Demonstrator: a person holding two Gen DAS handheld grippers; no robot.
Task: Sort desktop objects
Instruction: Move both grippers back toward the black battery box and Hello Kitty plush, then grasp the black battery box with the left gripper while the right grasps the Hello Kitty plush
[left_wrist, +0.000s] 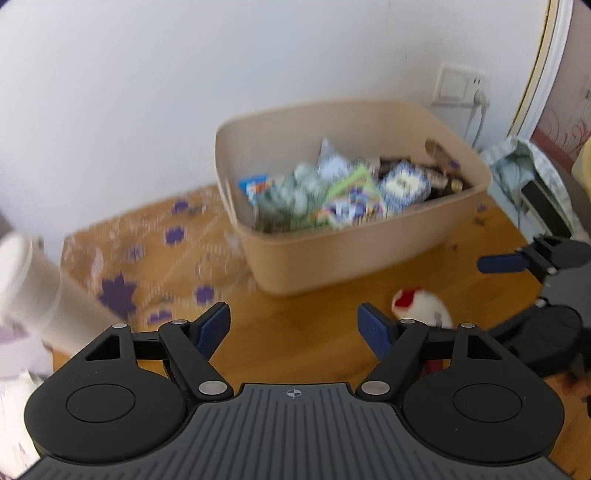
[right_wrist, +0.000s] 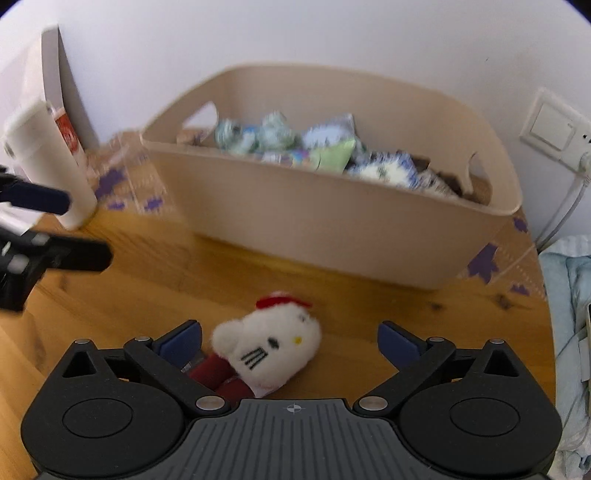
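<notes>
I see bin (right_wrist: 332, 229) at bench (right_wrist: 155, 280) rear by wall, packets (right_wrist: 295, 144) inside | plush toy (right_wrist: 269, 347) on bench before bin, between my right claw (right_wrist: 290, 341) fingers, not touching | cup (left_wrist: 55, 295) left of bin | patterned mat (left_wrist: 155, 251) under bin | left claw (left_wrist: 291, 325) left of toy

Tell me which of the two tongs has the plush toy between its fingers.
The right tongs: the white plush cat lies on the wooden table between its open blue fingers, untouched. The left tongs are open over bare wood, plush off to their right.

Bright, even daylight; motion blur smears both views, fisheye edges bend.
</notes>
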